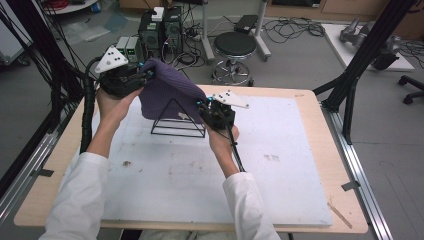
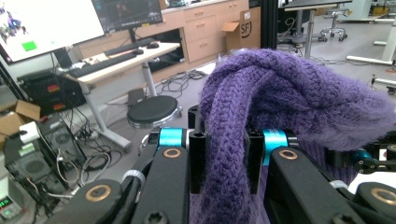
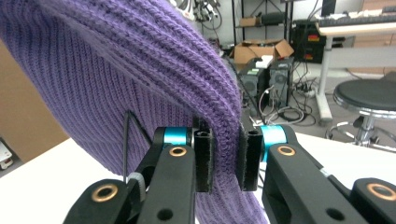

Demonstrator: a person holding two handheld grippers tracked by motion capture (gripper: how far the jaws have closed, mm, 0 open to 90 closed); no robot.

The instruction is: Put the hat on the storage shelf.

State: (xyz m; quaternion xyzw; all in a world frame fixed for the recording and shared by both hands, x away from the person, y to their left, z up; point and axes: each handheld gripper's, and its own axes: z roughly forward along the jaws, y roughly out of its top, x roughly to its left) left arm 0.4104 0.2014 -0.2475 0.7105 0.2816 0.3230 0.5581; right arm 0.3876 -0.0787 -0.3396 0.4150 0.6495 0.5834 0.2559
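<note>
Purple knit hat [image 1: 167, 87] over wire stand [image 1: 178, 121], left gripper [image 1: 148, 75] jaws pinching its edge, right gripper [image 1: 202, 106] jaws pinching opposite edge

A lab: computer towers [image 1: 160, 30], floor cables [image 1: 295, 27], monitors [image 2: 46, 23], rolling stool [image 1: 235, 45].

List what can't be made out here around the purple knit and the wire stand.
- High view: top of black wire stand, draped by purple knit.
- High view: right gripper fingers, too small.
- Left gripper view: knit cut off at bottom edge.
- Right gripper view: stand behind knit.
</note>
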